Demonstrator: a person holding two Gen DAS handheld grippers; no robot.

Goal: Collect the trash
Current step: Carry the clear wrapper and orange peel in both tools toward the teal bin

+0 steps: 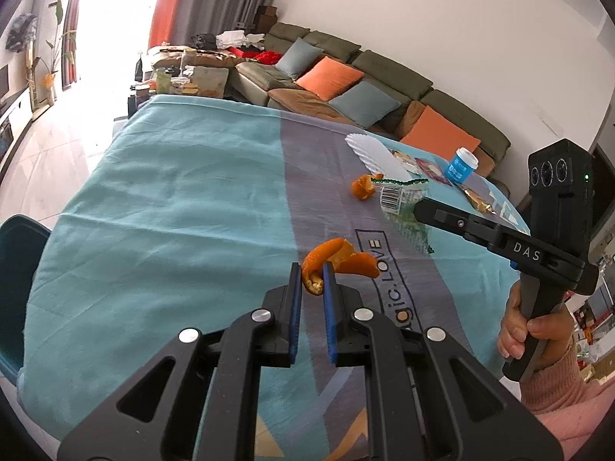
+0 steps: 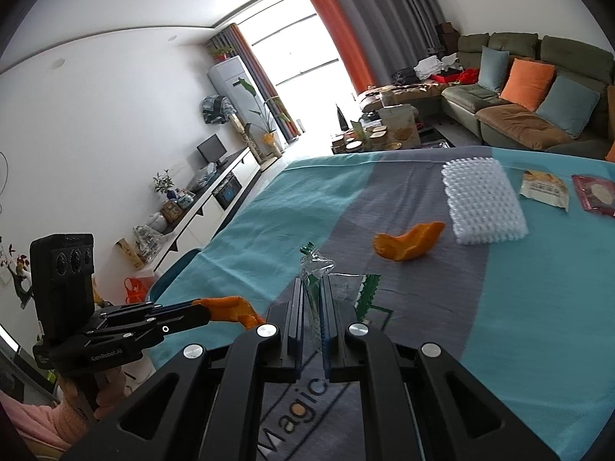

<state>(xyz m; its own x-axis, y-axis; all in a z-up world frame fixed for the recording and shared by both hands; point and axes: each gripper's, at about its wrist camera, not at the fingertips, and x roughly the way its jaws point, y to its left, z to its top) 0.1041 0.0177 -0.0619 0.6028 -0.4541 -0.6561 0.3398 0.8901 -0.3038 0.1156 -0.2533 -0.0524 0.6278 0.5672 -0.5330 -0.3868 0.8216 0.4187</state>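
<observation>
My left gripper (image 1: 312,272) is shut on a curled orange peel (image 1: 338,259), which it holds above the teal and grey cloth (image 1: 173,199). In the right wrist view that same peel (image 2: 230,307) pokes out of the left gripper's fingers at the lower left. My right gripper (image 2: 312,288) is shut on a clear plastic wrapper with green edges (image 2: 319,269); the left wrist view shows the wrapper (image 1: 403,203) hanging from its fingertips. A second orange peel (image 2: 409,244) lies on the cloth beyond it.
A white foam fruit net (image 2: 482,199), two snack wrappers (image 2: 544,190) and a blue paper cup (image 1: 463,165) lie further along the table. A dark teal chair (image 1: 15,269) stands by the table's left edge. A sofa with cushions (image 1: 346,77) lines the wall.
</observation>
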